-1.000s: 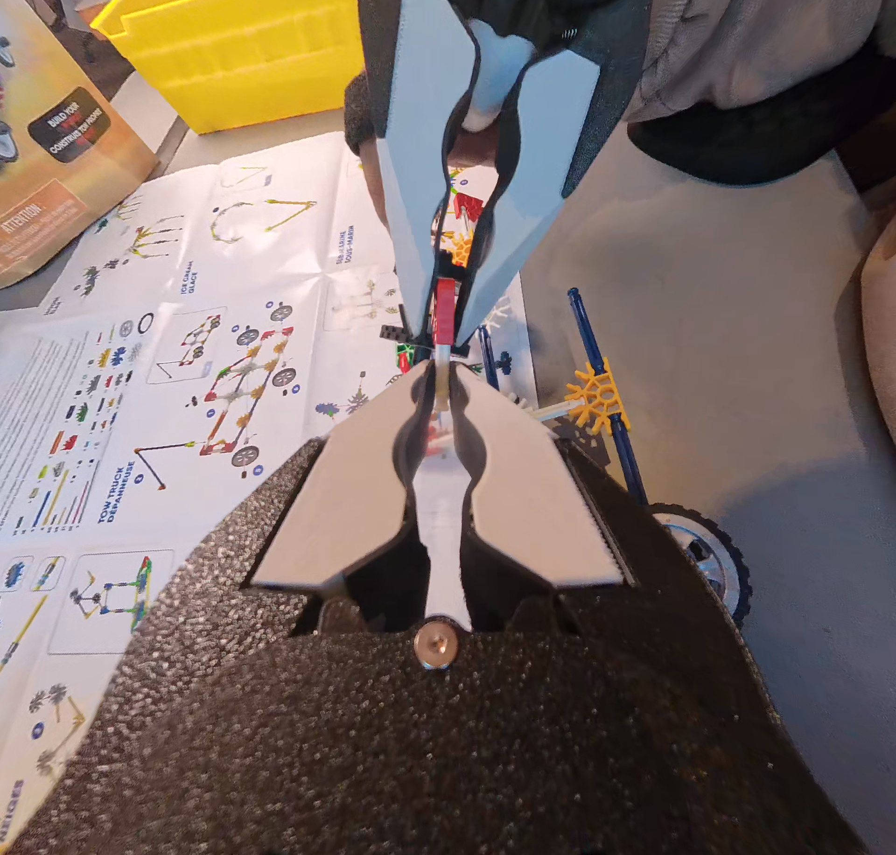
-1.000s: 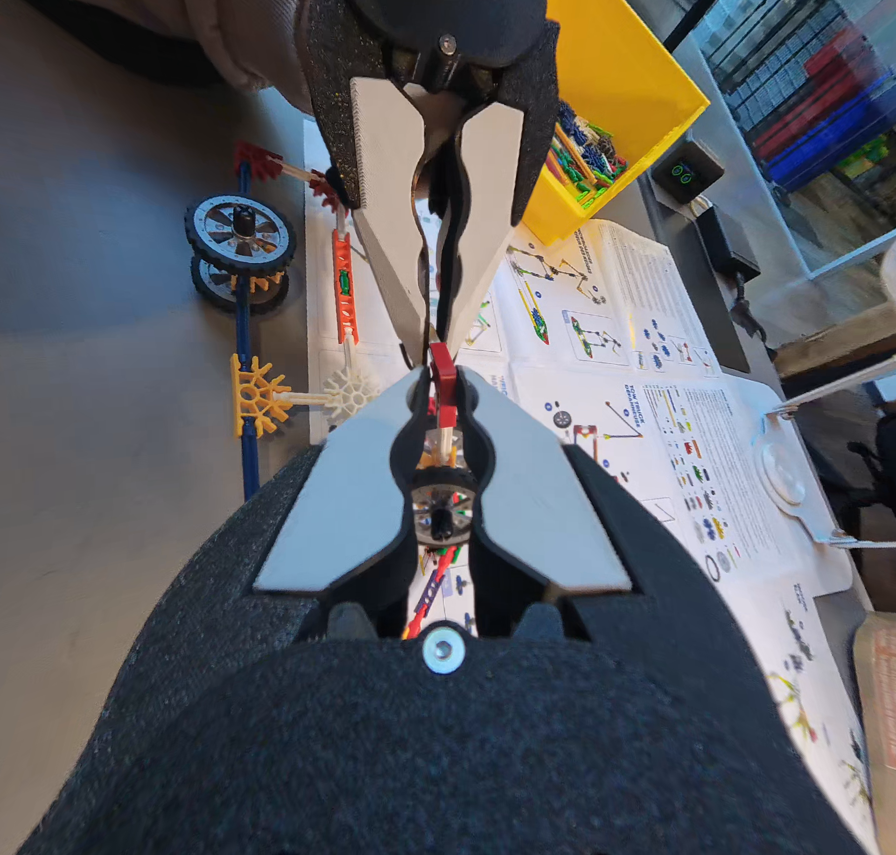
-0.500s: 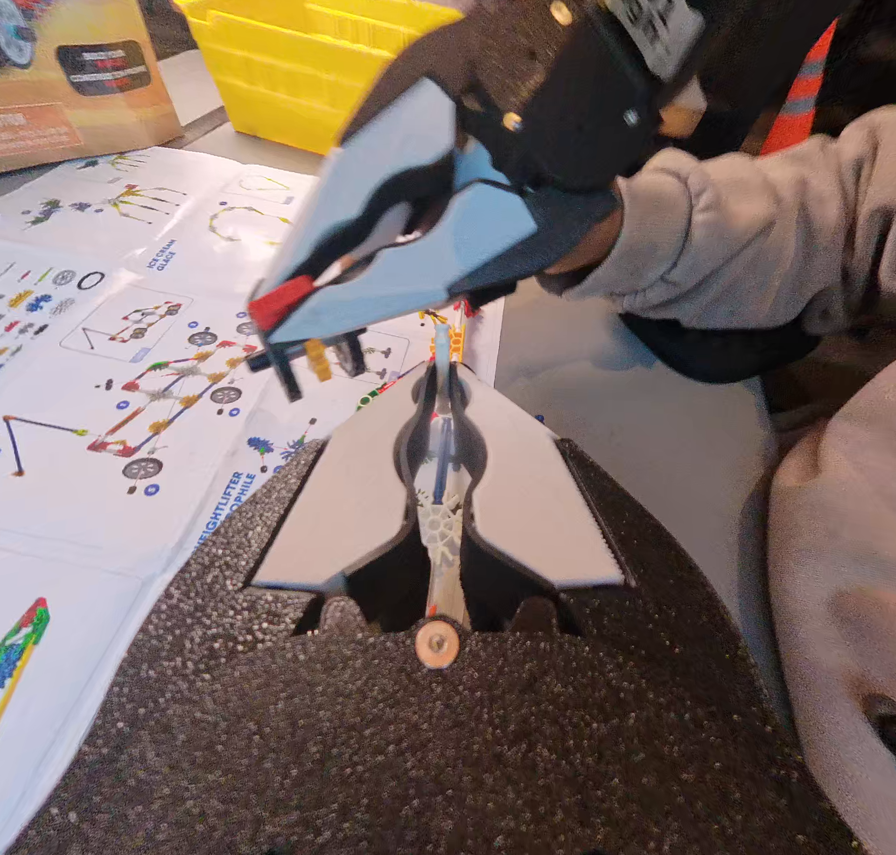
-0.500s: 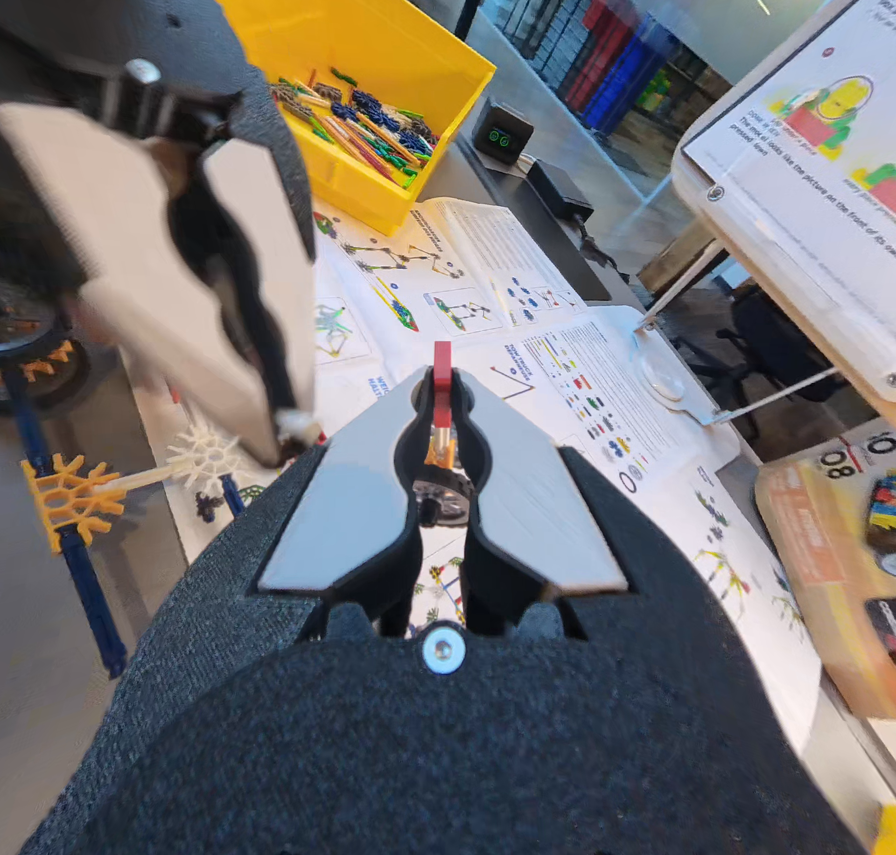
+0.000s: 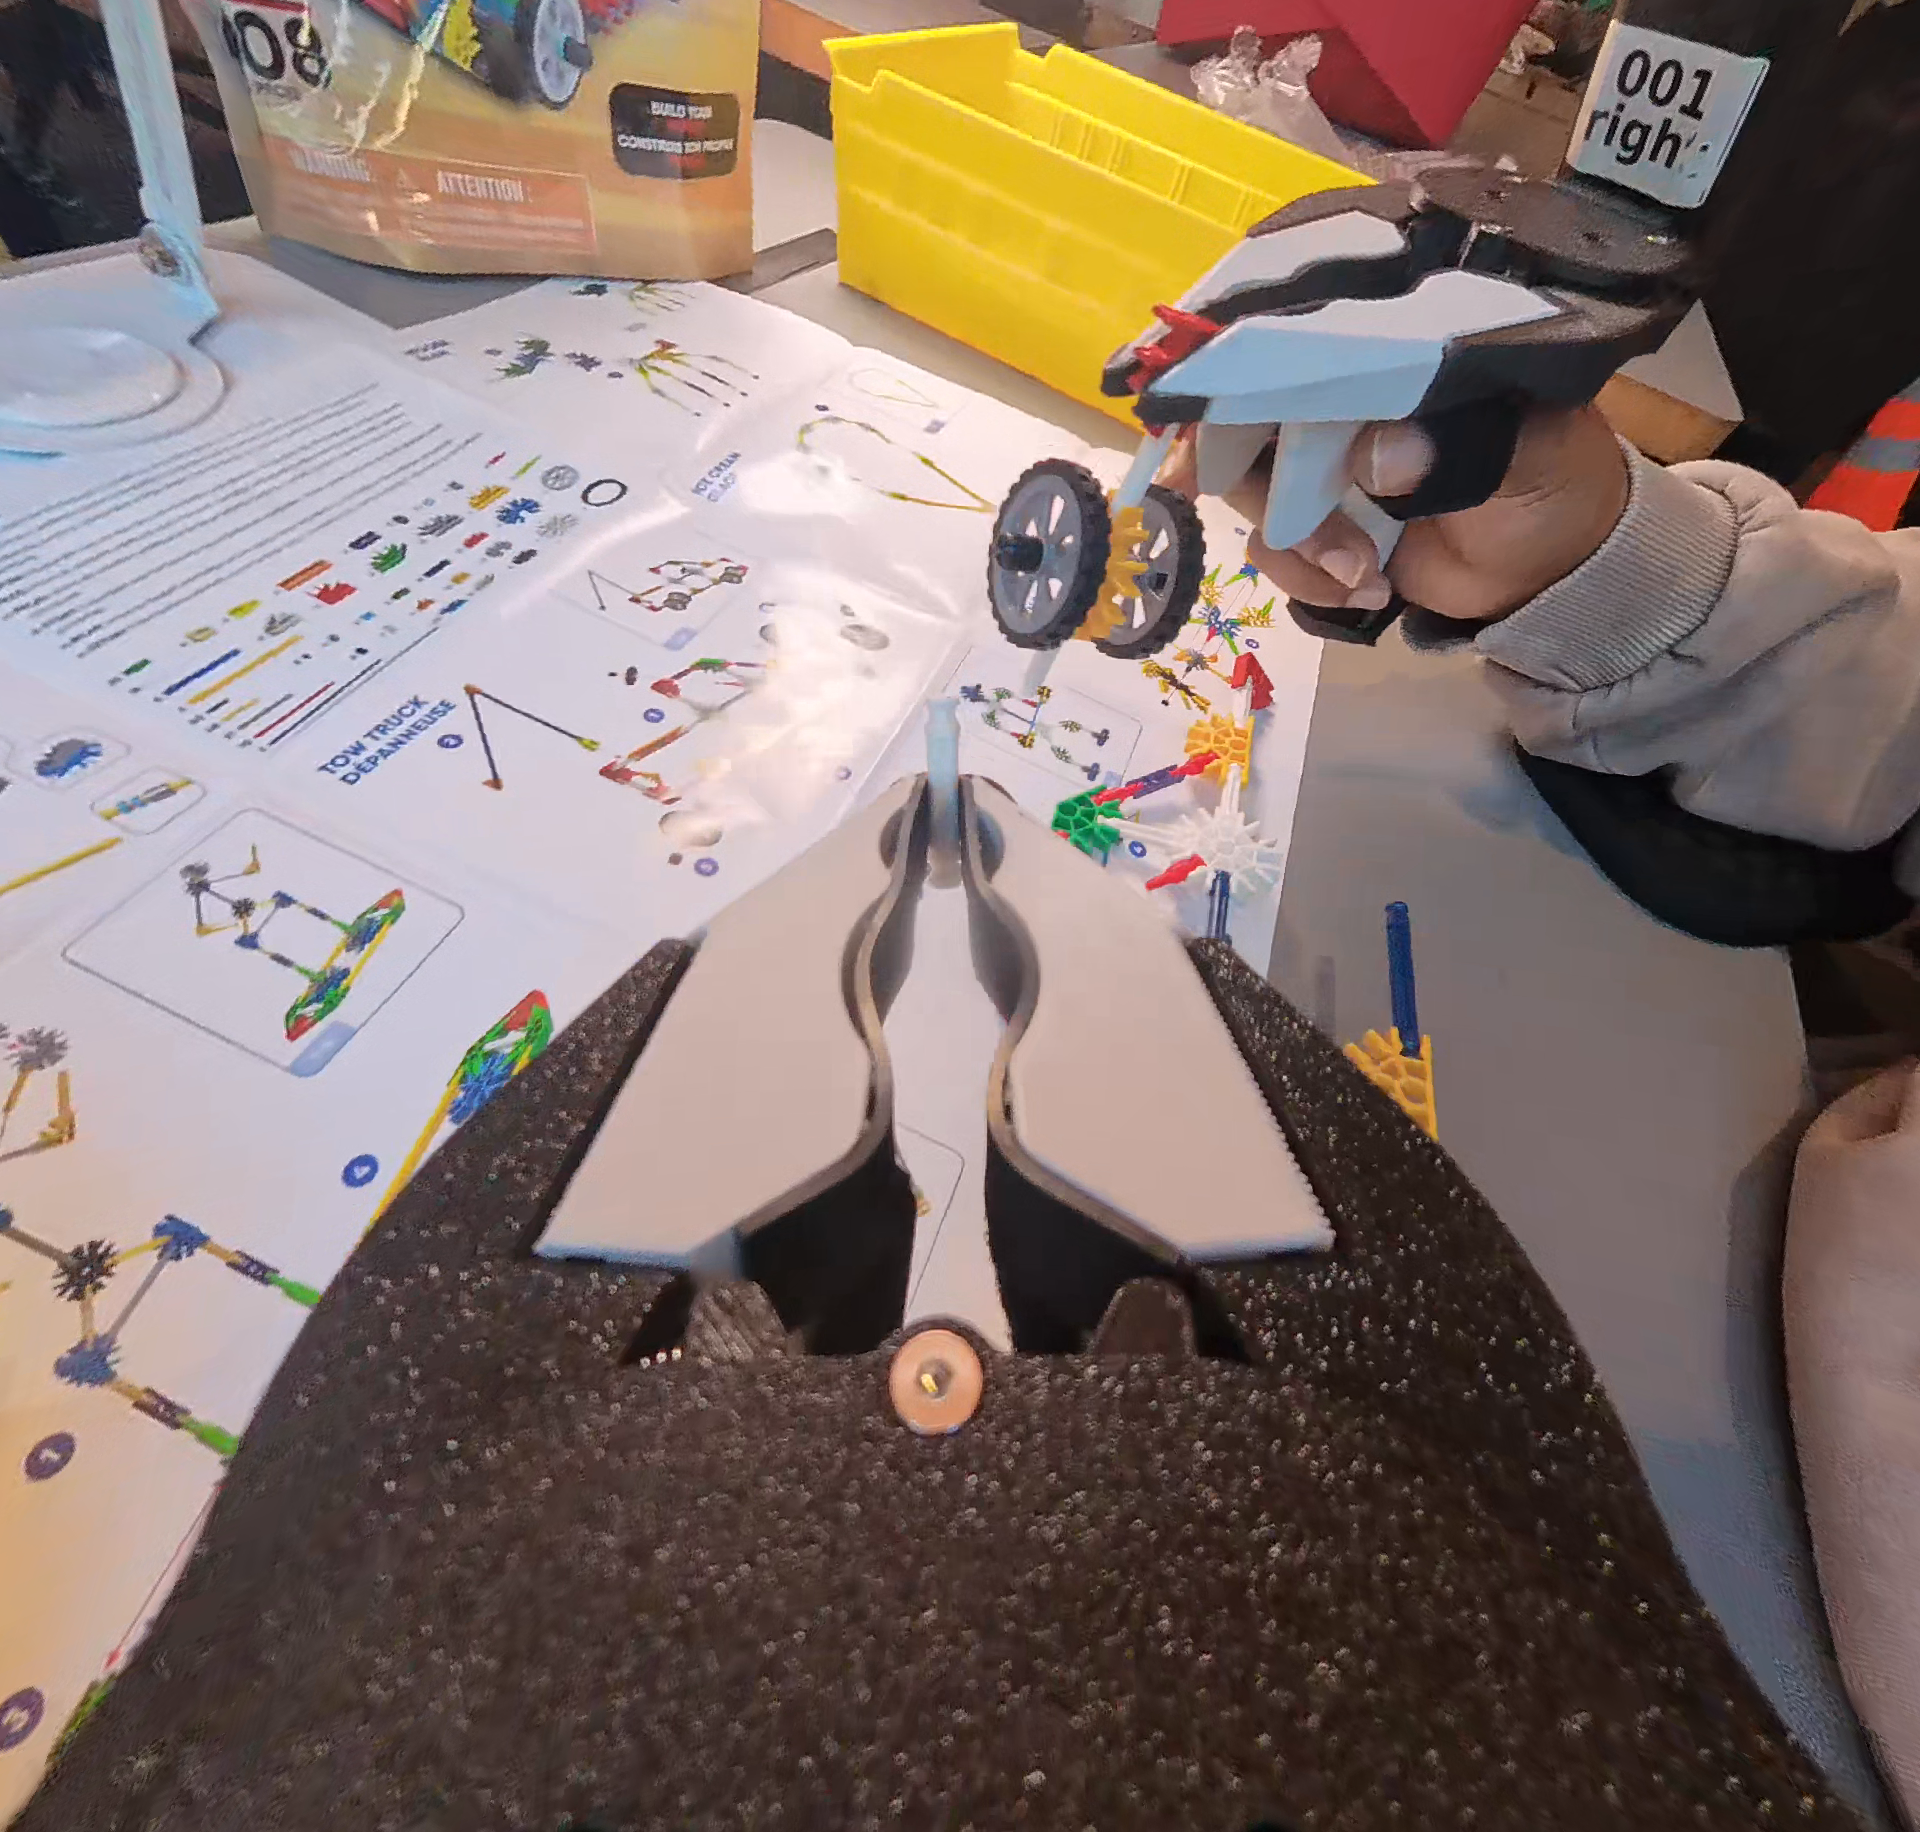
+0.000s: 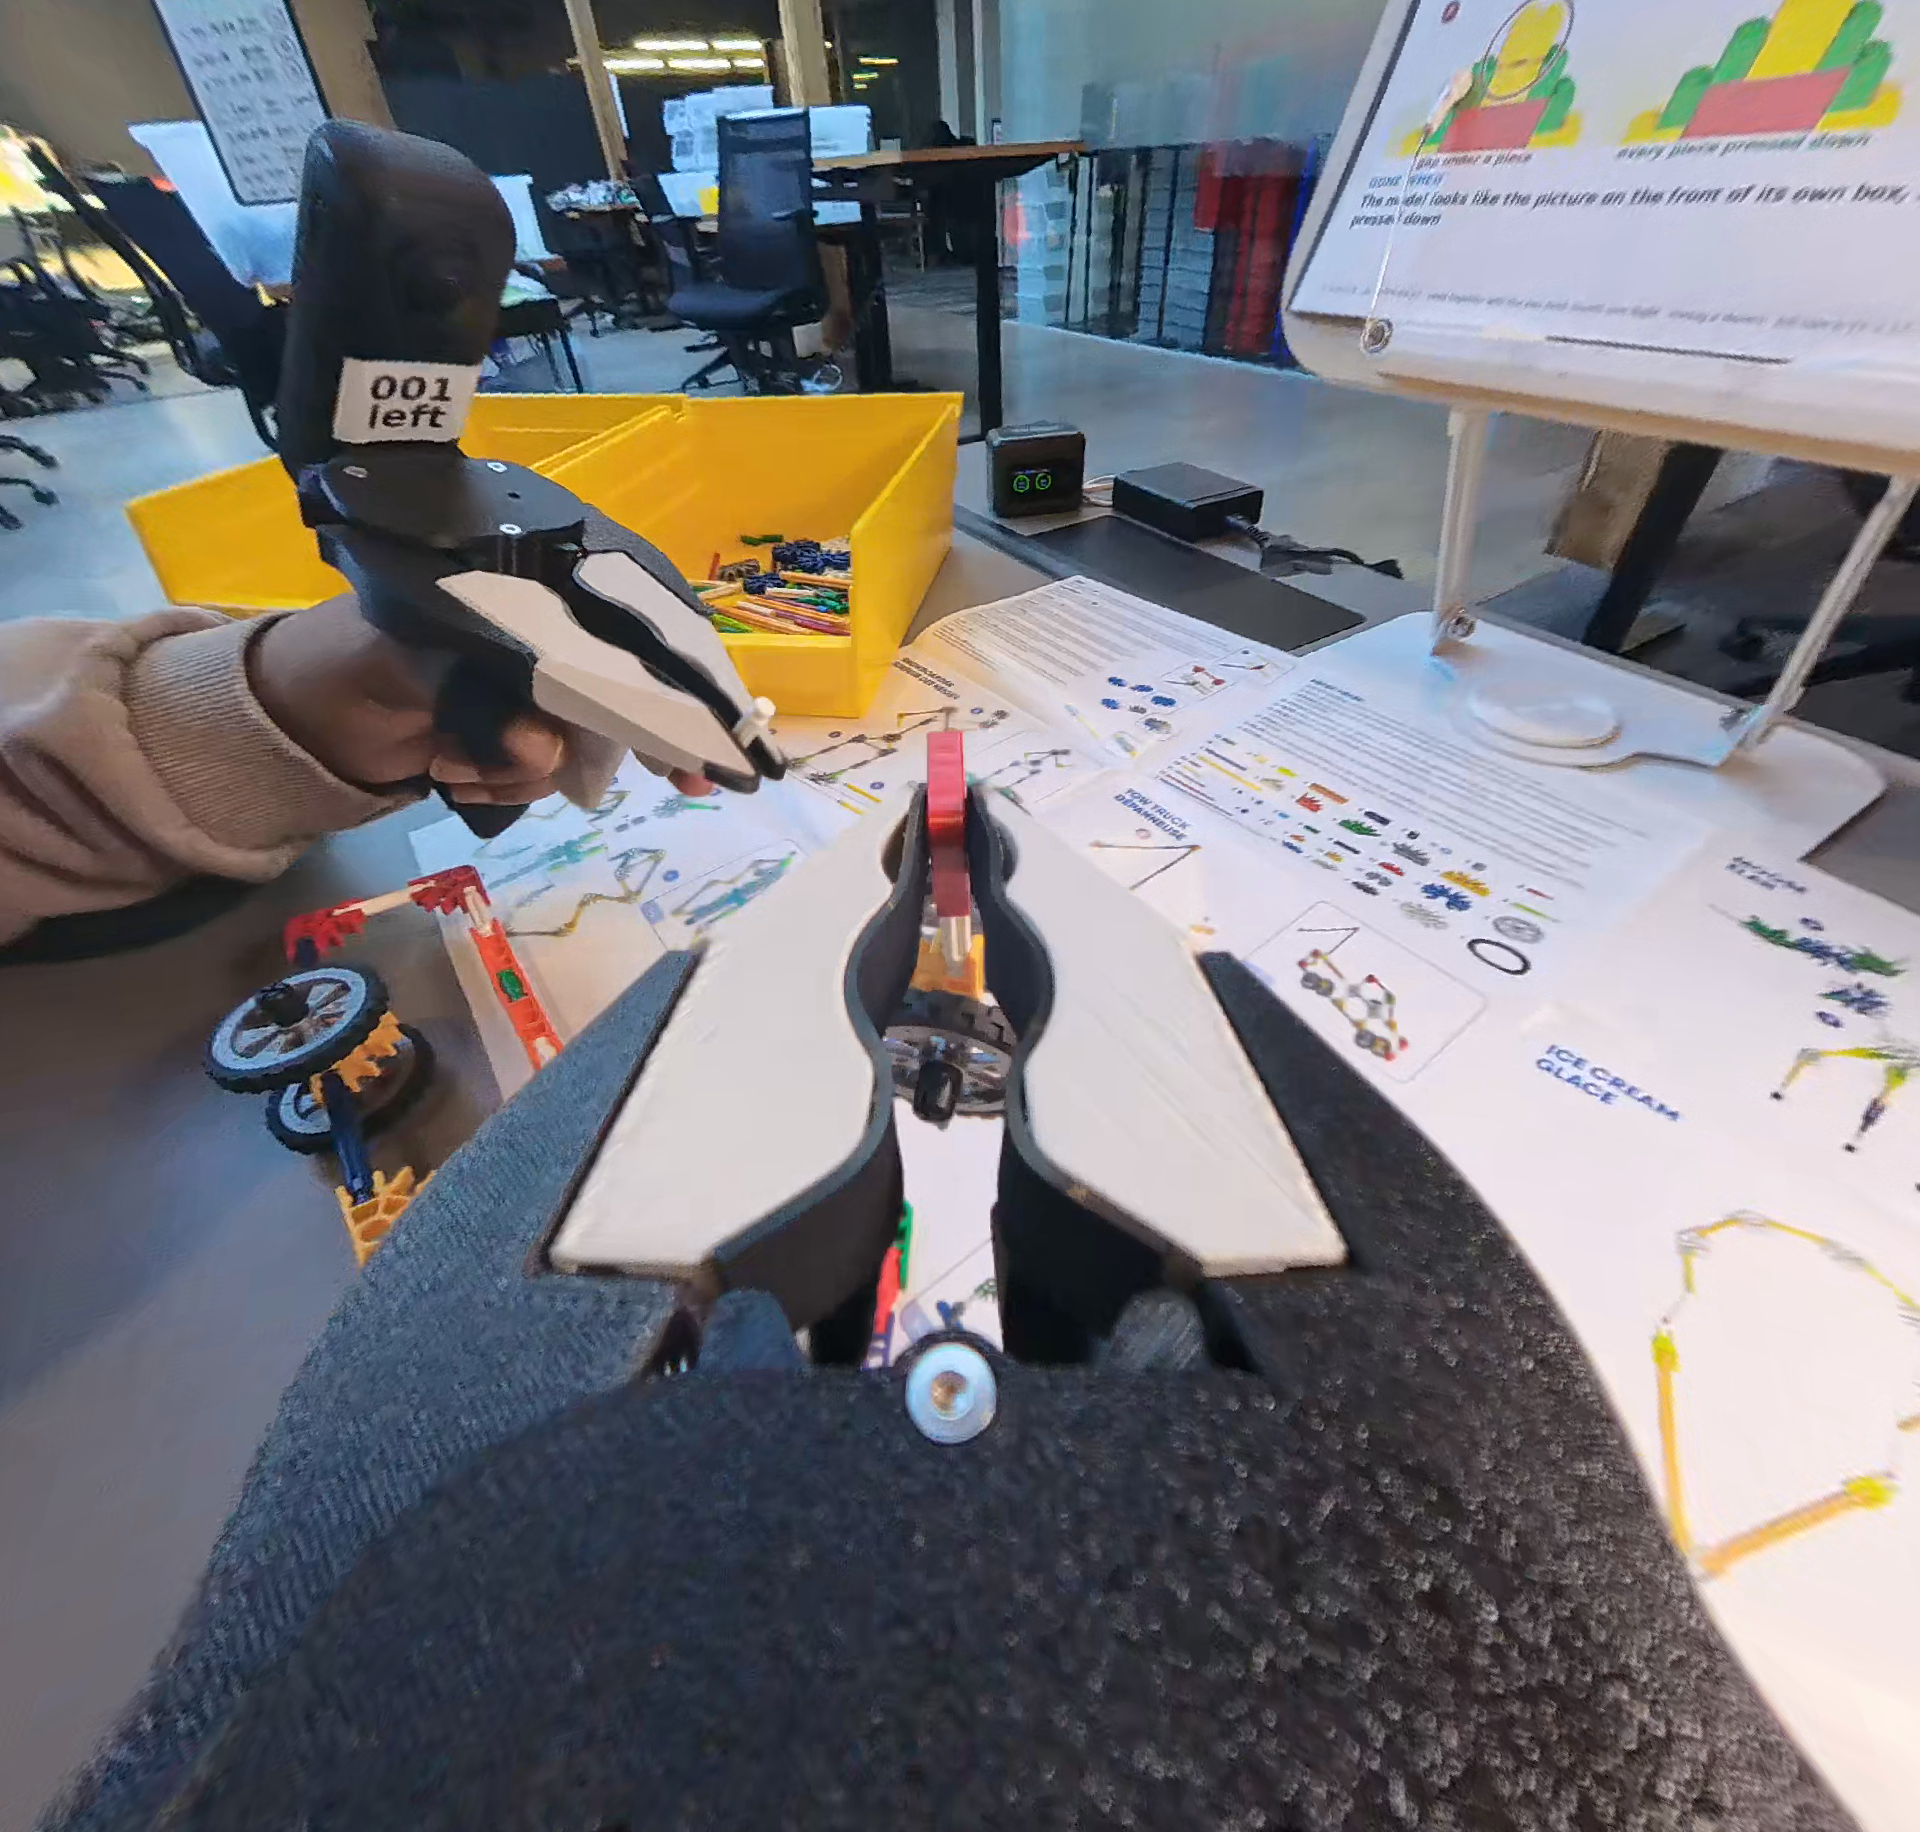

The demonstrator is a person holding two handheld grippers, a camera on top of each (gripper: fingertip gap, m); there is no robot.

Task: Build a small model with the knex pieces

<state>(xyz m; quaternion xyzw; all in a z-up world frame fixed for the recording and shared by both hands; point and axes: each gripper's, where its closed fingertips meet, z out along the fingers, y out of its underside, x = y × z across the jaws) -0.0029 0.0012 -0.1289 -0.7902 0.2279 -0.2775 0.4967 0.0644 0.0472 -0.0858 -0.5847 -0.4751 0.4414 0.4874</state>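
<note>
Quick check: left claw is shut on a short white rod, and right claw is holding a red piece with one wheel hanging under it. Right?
Not quite. The left claw does grip the white rod, and the right claw holds the red piece, but the left wrist view shows two wheels hanging under it, not one.

Black speckled hand-held gripper (image 5: 940,795), white pointed fingers (image 5: 769,1044), brass screw, beige ribbed sleeve (image 5: 1662,639)

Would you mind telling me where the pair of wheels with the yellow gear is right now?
In the left wrist view, the wheel pair hangs above the instruction sheet, under the right hand-held gripper, near the yellow bin.
</note>
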